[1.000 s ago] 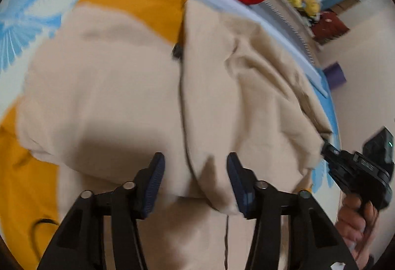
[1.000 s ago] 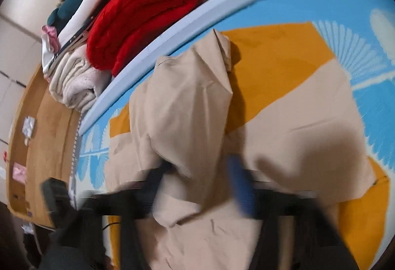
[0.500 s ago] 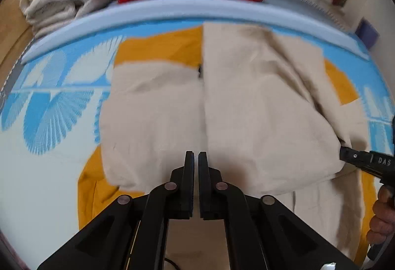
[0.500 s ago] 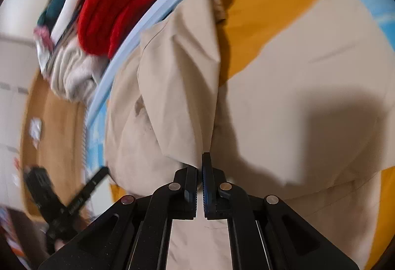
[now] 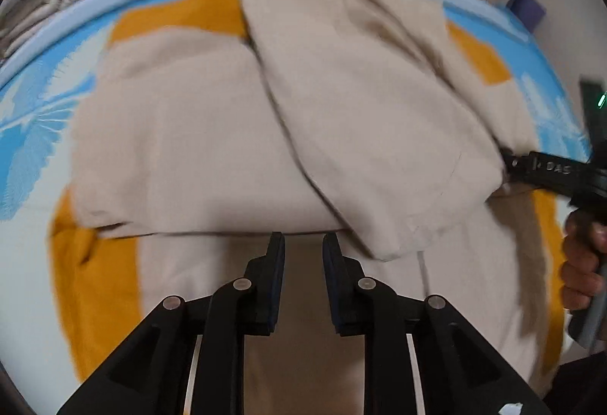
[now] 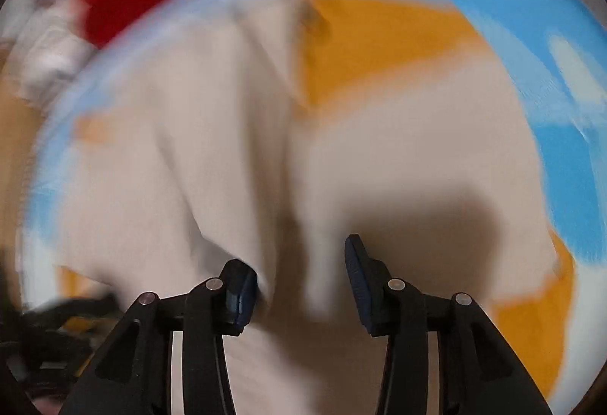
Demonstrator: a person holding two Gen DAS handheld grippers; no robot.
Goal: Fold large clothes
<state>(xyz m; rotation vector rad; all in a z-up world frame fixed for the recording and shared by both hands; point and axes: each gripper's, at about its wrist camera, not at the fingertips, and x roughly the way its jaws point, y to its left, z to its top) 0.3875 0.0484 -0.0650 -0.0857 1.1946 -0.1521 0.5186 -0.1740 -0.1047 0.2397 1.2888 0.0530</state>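
While both claws point steeply down, the beige cotton garment (image 5: 235,134) lies half-folded on the blue, orange and white patterned sheet (image 5: 34,134).

The left claw (image 5: 303,244) is opening, released, with nothing between its jaws, just before the folded edge. The right claw (image 6: 299,263) is opening, cloth hanging loose between its pads; a hand (image 5: 580,263) grips its handle, lettered "DAS".

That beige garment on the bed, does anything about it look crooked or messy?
A little. On the beige garment, the right flap is folded over at a slant, so its lower corner hangs past the straight hem of the left half and the two don't line up. Its far right side is bunched. Nothing looks torn or stained.
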